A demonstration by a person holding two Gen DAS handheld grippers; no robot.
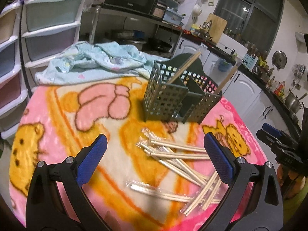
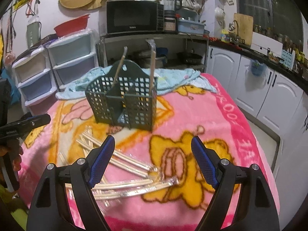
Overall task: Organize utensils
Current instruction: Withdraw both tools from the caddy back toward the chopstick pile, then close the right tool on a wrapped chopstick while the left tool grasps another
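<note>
Left wrist view: left claw [image 1: 155,150] spread wide, nothing between the pads, hanging over the near half of the bench [image 1: 57,104], which is covered by a pink cartoon blanket [image 1: 119,188]. Wrapped chopsticks [image 1: 179,159] lie in a loose crossed pile under and between the fingers, some in clear sleeves, pointing several ways. Dark green utensil caddy [image 1: 165,96] stands farther back, past the pile, with two chopsticks [image 1: 184,65] already leaning out of it. Risks here, as I read it: the sticks overlap, so a pinch on one could drag or flick its neighbours; the sleeves look slick, so a stick may slide out of the pads; the soft blanket gives, so a thin stick could get pushed into the pile instead of clamped. The right claw [image 1: 273,134] shows at the far right edge, close by, so the two could collide if both go for the same pile. Right wrist view: right claw [image 2: 153,146] also wide and empty, over the blanket [image 2: 240,115] with most of the chopsticks [image 2: 123,159] under its left finger [image 2: 102,161] and to the near left, so it looks off-centre to the pile; closing as is would likely catch ends only or nothing. The caddy [image 2: 123,104] sits just beyond, light and perforated on soft cloth, and a long stick dropped in at a slant, or a knock on the two standing sticks [image 2: 153,67], could tip it. Left claw [image 2: 28,123] is visible at the left edge.
</note>
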